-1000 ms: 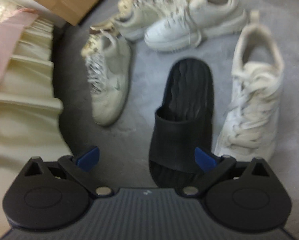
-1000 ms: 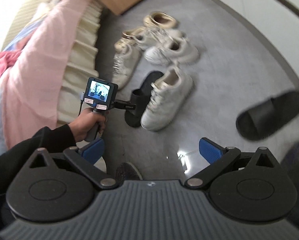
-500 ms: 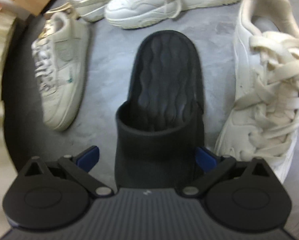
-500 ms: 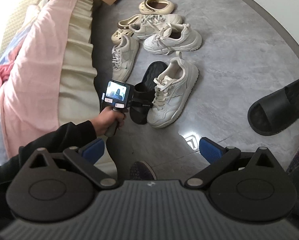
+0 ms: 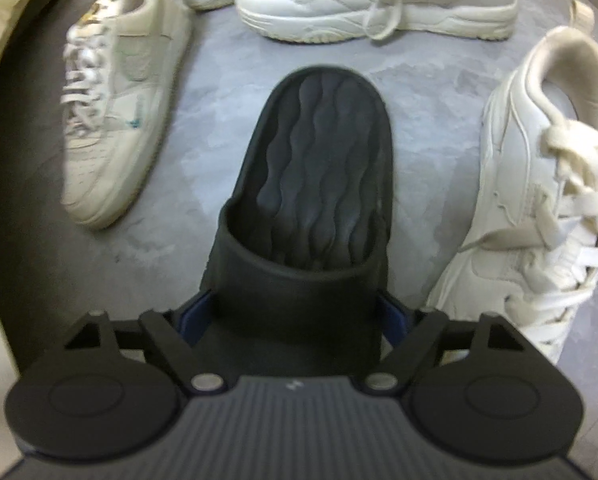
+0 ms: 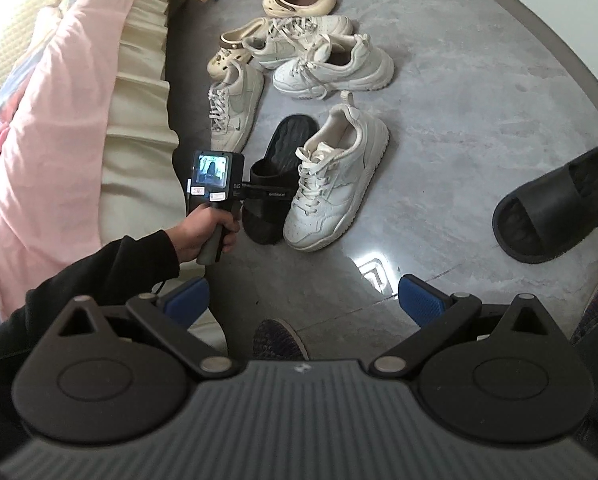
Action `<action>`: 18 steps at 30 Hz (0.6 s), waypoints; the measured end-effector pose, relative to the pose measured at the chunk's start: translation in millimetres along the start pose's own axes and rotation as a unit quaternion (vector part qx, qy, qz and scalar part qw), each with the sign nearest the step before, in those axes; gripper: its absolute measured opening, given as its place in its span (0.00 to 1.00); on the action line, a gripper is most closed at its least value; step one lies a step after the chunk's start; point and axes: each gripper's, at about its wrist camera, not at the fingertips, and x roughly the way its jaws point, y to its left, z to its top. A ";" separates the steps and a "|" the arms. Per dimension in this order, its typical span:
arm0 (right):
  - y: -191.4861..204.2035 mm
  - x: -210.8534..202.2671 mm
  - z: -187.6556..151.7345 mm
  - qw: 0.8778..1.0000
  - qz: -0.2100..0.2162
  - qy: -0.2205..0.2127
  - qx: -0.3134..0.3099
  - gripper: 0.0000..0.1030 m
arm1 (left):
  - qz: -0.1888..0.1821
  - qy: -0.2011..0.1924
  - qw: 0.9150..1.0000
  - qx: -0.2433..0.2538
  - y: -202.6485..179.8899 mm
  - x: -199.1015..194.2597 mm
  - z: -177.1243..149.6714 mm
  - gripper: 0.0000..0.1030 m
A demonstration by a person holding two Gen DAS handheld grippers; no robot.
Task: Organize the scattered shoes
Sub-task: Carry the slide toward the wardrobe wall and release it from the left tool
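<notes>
two black slides are in play, and your left gripper [image 5: 295, 312] has its blue pads on either side of the strap of the nearer black slide [image 5: 319, 184], apparently pressed against it — a sensible hold, since the strap is the one raised part fingers can close around. the slide lies flat on the grey floor [image 6: 459, 128], heel pointing away from you. its mate, the second black slide [image 6: 559, 204], sits well apart to the right, so pairing them looks like the aim. your right gripper [image 6: 303, 300] hangs spread wide and empty. watch the white sneaker [image 5: 539, 200] just beside the slide on the right — its laces hang loose — and the low-top sneaker [image 5: 115, 120] on the left.
</notes>
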 end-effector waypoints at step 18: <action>7.3 -74.2 -27.3 0.991 0.054 -0.105 -0.059 1.00 | 0.010 -0.075 0.997 -0.010 -60.3 -192.2 -9.4 0.79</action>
